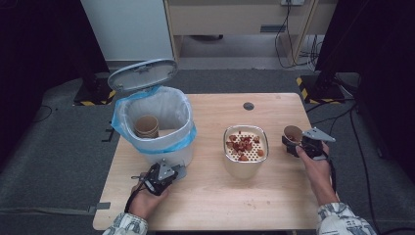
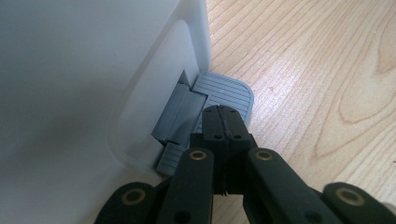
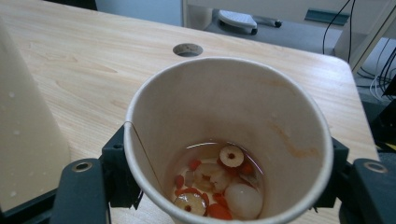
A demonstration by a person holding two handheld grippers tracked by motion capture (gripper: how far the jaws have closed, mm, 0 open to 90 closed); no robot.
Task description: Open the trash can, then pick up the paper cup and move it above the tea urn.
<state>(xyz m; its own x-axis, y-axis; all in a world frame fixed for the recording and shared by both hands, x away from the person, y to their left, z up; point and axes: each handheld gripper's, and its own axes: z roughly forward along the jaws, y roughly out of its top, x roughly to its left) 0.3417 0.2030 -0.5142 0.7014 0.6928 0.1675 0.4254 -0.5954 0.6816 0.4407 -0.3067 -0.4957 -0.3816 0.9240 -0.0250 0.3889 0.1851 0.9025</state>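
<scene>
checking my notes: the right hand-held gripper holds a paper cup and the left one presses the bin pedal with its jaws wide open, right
Not quite: the left hand-held gripper presses the bin pedal with its jaws shut together, as the left gripper view shows. The right hand-held gripper does hold the paper cup.

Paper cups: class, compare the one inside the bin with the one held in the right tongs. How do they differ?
The cup in the bin lies discarded inside the blue-lined bin; the cup in the right tongs stands upright on the table. The gripped cup holds liquid with fruit pieces; what the binned one contains cannot be told. Both are brown paper.
</scene>
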